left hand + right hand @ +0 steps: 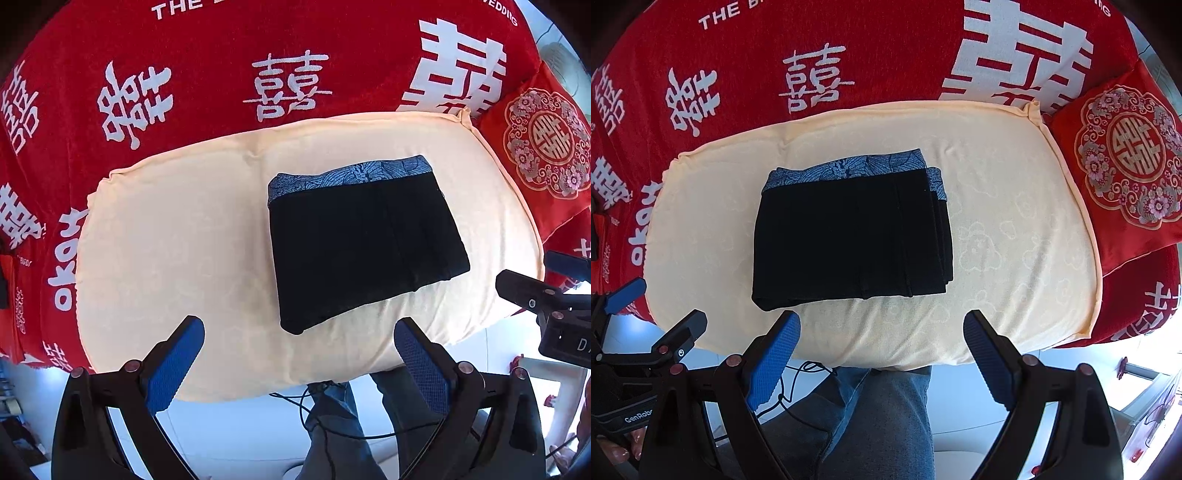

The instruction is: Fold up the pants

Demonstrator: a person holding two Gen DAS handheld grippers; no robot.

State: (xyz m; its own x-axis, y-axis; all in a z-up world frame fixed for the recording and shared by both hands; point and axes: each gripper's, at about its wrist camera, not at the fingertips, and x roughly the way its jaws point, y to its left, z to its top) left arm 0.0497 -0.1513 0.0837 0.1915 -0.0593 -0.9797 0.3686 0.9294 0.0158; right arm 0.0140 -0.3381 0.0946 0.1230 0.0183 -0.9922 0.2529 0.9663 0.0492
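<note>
The black pants [362,243] [849,236] lie folded into a compact rectangle on a cream cushion [177,229] [1015,229], with a blue patterned waistband along the far edge. My left gripper [299,332] hovers above the cushion's near edge, open and empty, its blue pads [177,365] wide apart. My right gripper [881,325] hangs over the near edge too, open and holding nothing. Each gripper shows at the side of the other's view: the right one [554,291], the left one [646,321]. Neither touches the pants.
A red blanket [207,48] [757,48] with white characters covers the surface behind the cushion. A red embroidered pillow [543,144] [1126,155] lies at the right. Below the cushion are a person's jeans-clad legs [882,417], a black cable [314,410] and a pale floor.
</note>
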